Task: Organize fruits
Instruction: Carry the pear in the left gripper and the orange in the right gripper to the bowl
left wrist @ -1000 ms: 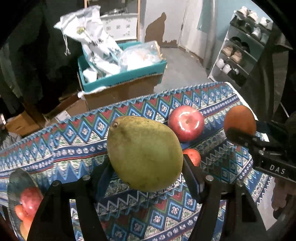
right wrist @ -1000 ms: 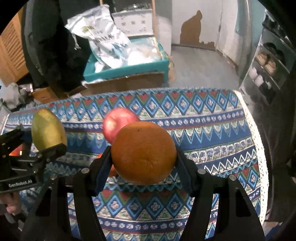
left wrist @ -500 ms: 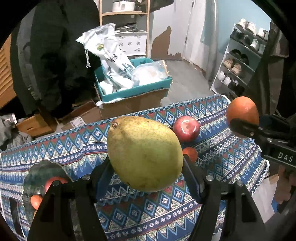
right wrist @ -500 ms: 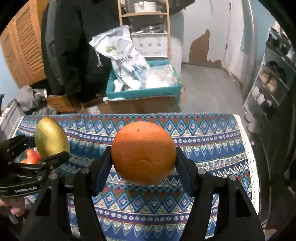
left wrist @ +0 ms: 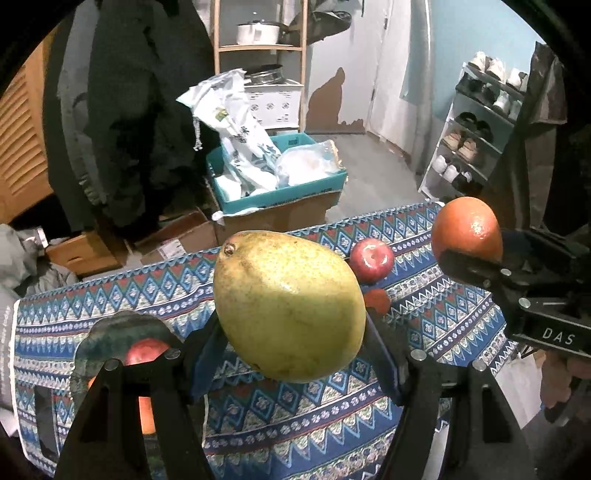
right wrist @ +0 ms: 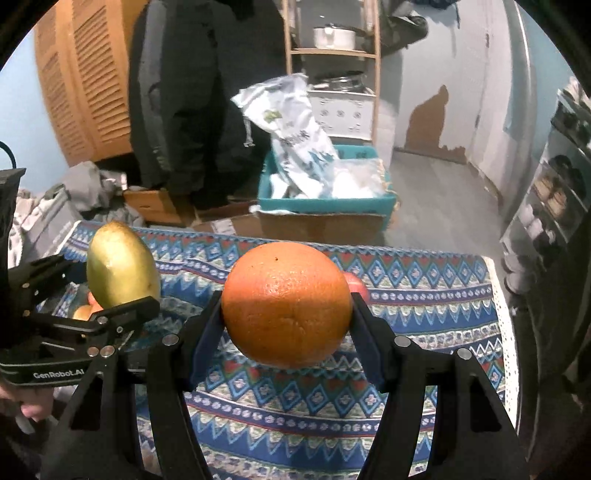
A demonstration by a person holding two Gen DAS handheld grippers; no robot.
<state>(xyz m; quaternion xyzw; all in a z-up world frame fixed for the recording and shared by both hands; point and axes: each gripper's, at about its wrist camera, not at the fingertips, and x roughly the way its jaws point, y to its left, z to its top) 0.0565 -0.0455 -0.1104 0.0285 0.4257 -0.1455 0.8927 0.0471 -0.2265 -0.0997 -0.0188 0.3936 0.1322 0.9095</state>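
My left gripper (left wrist: 290, 339) is shut on a big yellow-green pear (left wrist: 288, 306), held in the air above the patterned tablecloth (left wrist: 295, 424). In the right wrist view my right gripper (right wrist: 286, 325) is shut on an orange (right wrist: 286, 304), also lifted off the cloth. Each gripper shows in the other's view: the orange (left wrist: 466, 230) at right, the pear (right wrist: 120, 264) at left. A red apple (left wrist: 371, 254) and a small orange-red fruit (left wrist: 377, 300) lie on the cloth behind the pear. A glass bowl (left wrist: 99, 336) with red and orange fruit sits at lower left.
Past the table's far edge stand a teal box (left wrist: 280, 192) stuffed with plastic bags on cardboard boxes, a dark hanging coat (left wrist: 140, 110), a wooden shelf with a pot (left wrist: 258, 33), and a shoe rack (left wrist: 476, 129) at right. A hand (right wrist: 26, 406) grips the left tool.
Both grippers have risen with their fruit and pulled back from the table; the apple and cloth look smaller and lower, and the bowl has come further into view at lower left.
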